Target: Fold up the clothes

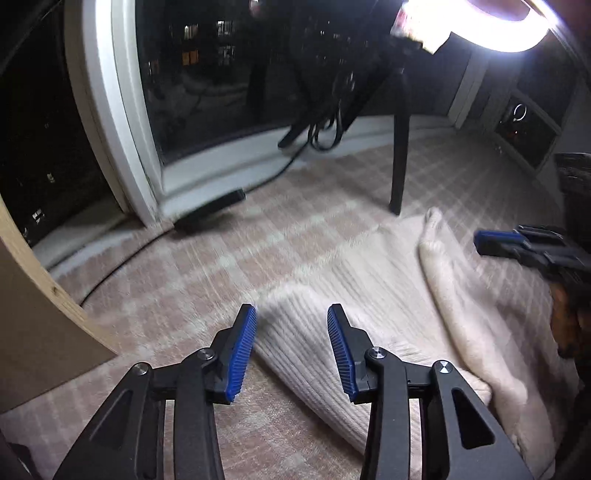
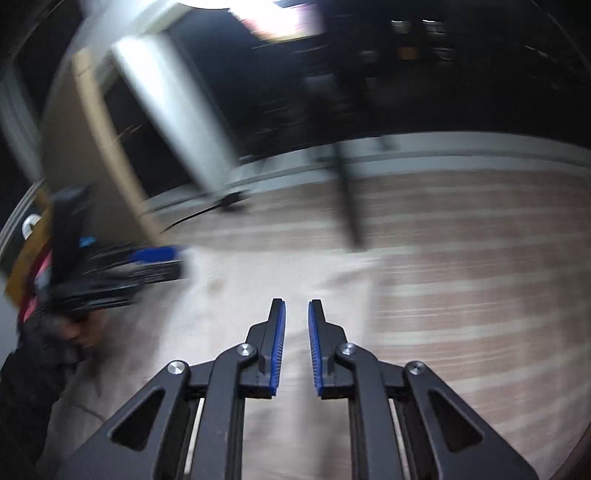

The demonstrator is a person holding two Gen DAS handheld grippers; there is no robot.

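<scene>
Left gripper (image 1: 291, 317) hangs low in the left wrist view, jaws apart, nothing clamped, a cream ribbed garment (image 1: 369, 295) spread beneath and between the blue pads. That garment lies across the lower right of the frame on a pink checked carpet (image 1: 221, 258), one rolled fold running up toward a black tripod leg (image 1: 400, 158). Right gripper (image 2: 296, 314), blurred view, jaws narrowly apart and empty above the pale cloth. A ring light (image 1: 480, 22) blazes upper right

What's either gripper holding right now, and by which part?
Nothing. The left gripper hovers open over the cream ribbed garment; the right gripper has a narrow gap with nothing between its fingers.
</scene>
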